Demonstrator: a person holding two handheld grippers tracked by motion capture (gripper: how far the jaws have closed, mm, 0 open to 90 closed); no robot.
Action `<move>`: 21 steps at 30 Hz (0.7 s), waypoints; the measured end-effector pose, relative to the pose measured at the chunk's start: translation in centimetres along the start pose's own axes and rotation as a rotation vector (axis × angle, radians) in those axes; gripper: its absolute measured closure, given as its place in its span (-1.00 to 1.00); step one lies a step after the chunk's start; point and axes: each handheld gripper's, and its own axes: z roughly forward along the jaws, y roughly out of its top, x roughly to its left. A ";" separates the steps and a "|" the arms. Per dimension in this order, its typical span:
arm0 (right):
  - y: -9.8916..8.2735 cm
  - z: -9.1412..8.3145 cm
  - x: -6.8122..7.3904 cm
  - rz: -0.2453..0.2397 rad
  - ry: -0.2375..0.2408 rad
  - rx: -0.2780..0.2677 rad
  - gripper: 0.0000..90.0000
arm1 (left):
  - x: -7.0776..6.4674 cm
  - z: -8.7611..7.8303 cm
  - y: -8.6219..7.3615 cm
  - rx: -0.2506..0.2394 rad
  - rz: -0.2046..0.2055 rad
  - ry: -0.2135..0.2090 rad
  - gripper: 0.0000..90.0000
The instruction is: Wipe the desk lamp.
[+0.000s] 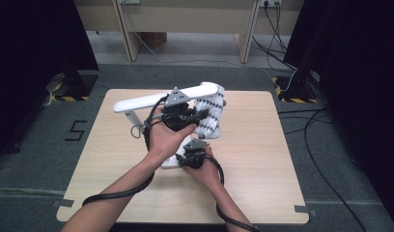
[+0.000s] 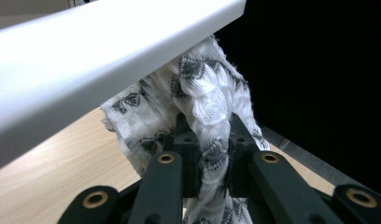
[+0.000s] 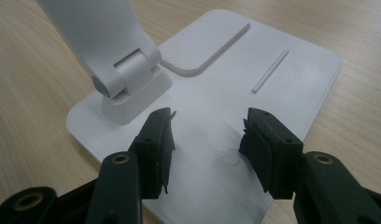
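A white desk lamp stands on the table, its long head (image 1: 151, 100) (image 2: 86, 60) raised level and its flat base (image 1: 170, 163) (image 3: 254, 56) lying near the middle. A white cloth with a black pattern (image 1: 210, 116) (image 2: 202, 93) hangs over the right end of the head. My left gripper (image 1: 199, 116) (image 2: 212, 140) is shut on a bunched fold of that cloth just below the head. My right gripper (image 1: 185, 151) (image 3: 209, 126) stands open over the base, beside the lamp's hinge (image 3: 118, 79), with nothing between its jaws.
The wooden table (image 1: 253, 159) has bare room to the right and left of the lamp. Black cables trail from both grippers back along the forearms. Dark curtains, floor cables and a wooden desk frame lie beyond the table.
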 end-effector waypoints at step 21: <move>0.0 0.0 0.0 -0.005 0.000 -0.005 0.15 | -1.0 -0.4 0.9 -0.030 0.023 -0.009 0.75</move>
